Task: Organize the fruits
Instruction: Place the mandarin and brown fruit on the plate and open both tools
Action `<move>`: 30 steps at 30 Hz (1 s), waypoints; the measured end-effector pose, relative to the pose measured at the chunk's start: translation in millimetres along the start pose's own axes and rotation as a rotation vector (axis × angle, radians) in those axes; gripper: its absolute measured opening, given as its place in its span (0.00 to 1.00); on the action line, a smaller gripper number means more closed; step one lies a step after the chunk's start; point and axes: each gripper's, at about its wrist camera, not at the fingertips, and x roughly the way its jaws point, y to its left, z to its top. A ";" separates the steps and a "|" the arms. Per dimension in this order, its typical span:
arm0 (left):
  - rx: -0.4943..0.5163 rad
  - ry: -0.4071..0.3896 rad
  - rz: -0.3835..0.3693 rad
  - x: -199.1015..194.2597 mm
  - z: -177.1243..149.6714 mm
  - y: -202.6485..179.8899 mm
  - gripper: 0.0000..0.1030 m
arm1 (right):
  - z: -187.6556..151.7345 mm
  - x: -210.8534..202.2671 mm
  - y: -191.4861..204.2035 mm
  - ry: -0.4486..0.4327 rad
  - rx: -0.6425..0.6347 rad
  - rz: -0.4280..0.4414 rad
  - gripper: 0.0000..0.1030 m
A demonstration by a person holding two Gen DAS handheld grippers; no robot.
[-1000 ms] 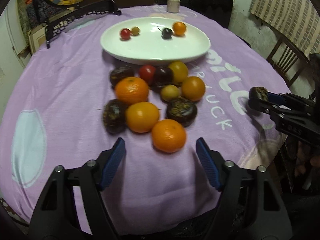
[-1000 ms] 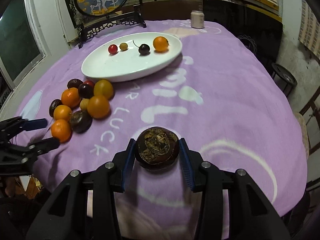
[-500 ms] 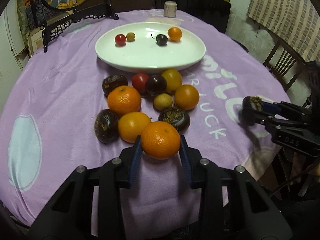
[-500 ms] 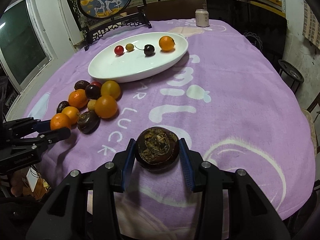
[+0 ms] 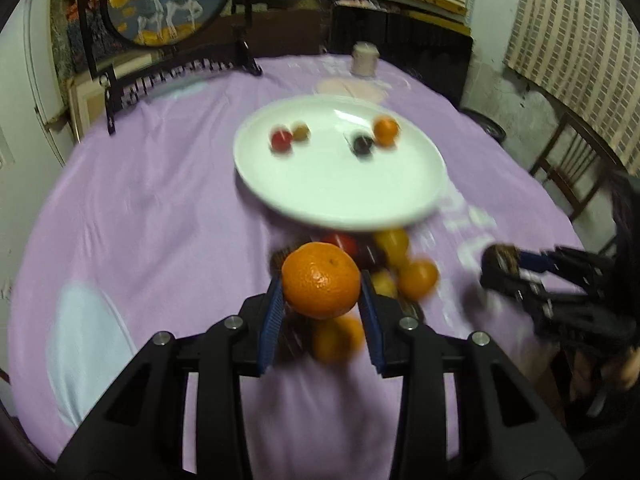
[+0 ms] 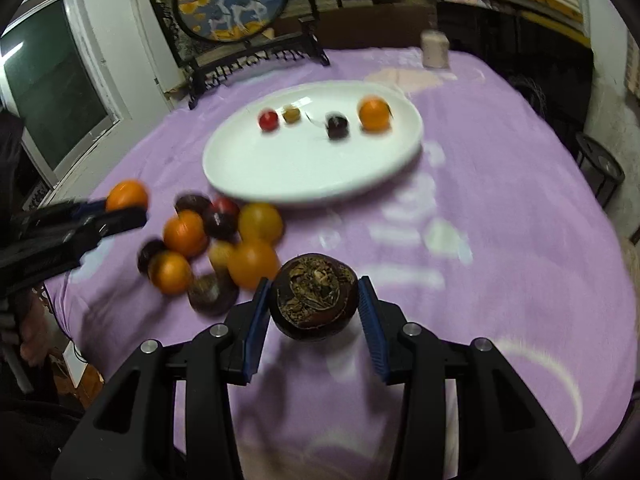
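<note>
My left gripper (image 5: 322, 300) is shut on an orange tangerine (image 5: 321, 279) and holds it above the pile of fruit (image 5: 394, 268). In the right wrist view that tangerine (image 6: 127, 196) shows at the left, lifted off the cloth. My right gripper (image 6: 314, 306) is shut on a dark brown mangosteen (image 6: 313, 296) held over the purple cloth. The white oval plate (image 6: 304, 172) lies beyond, with a red, a yellowish, a dark and an orange small fruit on it. Several oranges and dark fruits (image 6: 208, 240) lie in a cluster before the plate.
A purple cloth (image 5: 160, 200) with white letters covers the round table. A black framed screen (image 6: 232, 4) and a small can (image 6: 434, 48) stand at the far edge. A wooden chair (image 5: 576, 164) stands to the right of the table.
My left gripper closed on the nearest tangerine and lifted it off the cloth. Both grippers rose and moved toward the plate; the right kept its mangosteen.
</note>
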 end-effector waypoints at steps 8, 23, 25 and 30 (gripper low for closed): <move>-0.016 0.063 0.010 69.7 88.7 13.0 0.36 | 94.7 46.0 18.8 -0.044 -0.097 0.008 0.42; -0.077 0.156 0.020 144.9 123.0 40.5 0.52 | 130.9 128.5 1.9 0.059 -0.108 -0.050 0.51; -0.074 0.119 0.030 133.4 122.9 39.6 0.66 | 130.1 115.6 6.0 0.022 -0.122 -0.083 0.62; -0.065 0.016 0.025 68.9 99.7 32.5 0.83 | 105.3 59.0 16.0 -0.028 -0.132 -0.108 0.69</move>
